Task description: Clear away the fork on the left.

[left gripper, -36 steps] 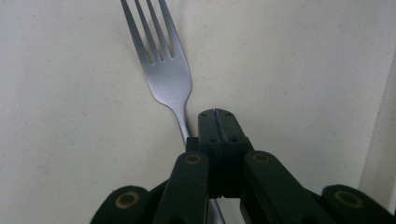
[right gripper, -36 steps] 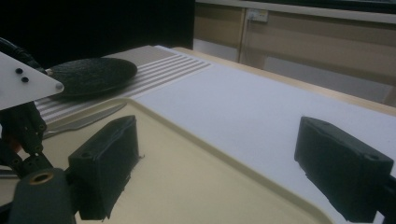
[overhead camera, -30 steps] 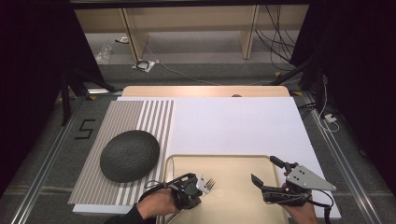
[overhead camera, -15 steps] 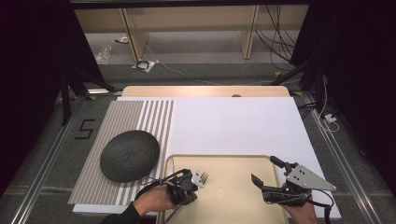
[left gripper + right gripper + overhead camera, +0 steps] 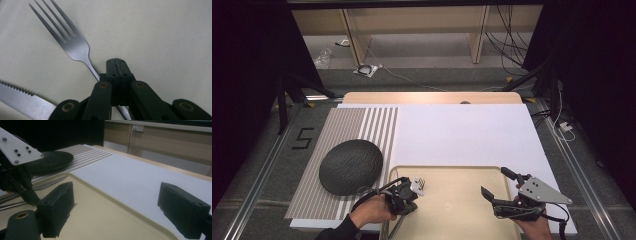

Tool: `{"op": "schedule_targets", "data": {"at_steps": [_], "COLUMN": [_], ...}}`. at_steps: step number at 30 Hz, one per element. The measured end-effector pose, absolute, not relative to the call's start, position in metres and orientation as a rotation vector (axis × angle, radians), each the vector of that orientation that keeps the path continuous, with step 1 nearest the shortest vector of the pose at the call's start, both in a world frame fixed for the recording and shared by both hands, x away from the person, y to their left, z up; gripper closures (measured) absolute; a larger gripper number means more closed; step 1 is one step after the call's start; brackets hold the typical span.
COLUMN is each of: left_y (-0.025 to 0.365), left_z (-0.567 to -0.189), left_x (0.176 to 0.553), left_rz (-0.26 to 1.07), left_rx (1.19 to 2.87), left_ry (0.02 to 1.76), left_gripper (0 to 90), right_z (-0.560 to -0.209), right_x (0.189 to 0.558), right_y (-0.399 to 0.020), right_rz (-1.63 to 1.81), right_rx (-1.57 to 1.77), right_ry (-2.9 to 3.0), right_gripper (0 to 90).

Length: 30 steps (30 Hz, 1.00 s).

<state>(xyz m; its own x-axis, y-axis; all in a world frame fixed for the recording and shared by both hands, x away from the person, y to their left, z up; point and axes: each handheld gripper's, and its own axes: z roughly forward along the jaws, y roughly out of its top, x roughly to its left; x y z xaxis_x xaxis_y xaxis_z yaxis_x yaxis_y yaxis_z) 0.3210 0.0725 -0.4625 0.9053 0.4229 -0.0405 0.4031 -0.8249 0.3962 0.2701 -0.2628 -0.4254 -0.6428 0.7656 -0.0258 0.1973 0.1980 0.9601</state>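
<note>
Low at the bottom of the frame, we see the left gripper pinching the slim handle of a steel fork flat on the cream plastic tray, presumably to lift it, while the right gripper waits spread wide.

Lab; floor cables, dark curtains

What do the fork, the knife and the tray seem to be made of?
Fork: probably stainless steel, brushed grey with soft reflections on its tines. Knife: the same silvery metal, with a fine serrated edge. Tray: likely plastic, matte beige with faint speckles and a rounded moulded rim; the look alone cannot rule out a coated material.
</note>
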Motion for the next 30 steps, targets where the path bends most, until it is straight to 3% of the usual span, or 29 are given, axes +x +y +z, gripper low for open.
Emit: {"op": "schedule_targets", "data": {"at_steps": [30], "left_y": [0.099], "left_z": [-0.463], "left_x": [0.332], "left_rz": [0.099], "left_rx": [2.651], "left_ry": [0.701], "left_gripper": [89.2], "right_z": [-0.426], "right_x": [0.270], "right_y": [-0.262], "right_rz": [1.465], "right_rx": [0.888], "right_ry": [1.965], "right_gripper": [14.6]}}
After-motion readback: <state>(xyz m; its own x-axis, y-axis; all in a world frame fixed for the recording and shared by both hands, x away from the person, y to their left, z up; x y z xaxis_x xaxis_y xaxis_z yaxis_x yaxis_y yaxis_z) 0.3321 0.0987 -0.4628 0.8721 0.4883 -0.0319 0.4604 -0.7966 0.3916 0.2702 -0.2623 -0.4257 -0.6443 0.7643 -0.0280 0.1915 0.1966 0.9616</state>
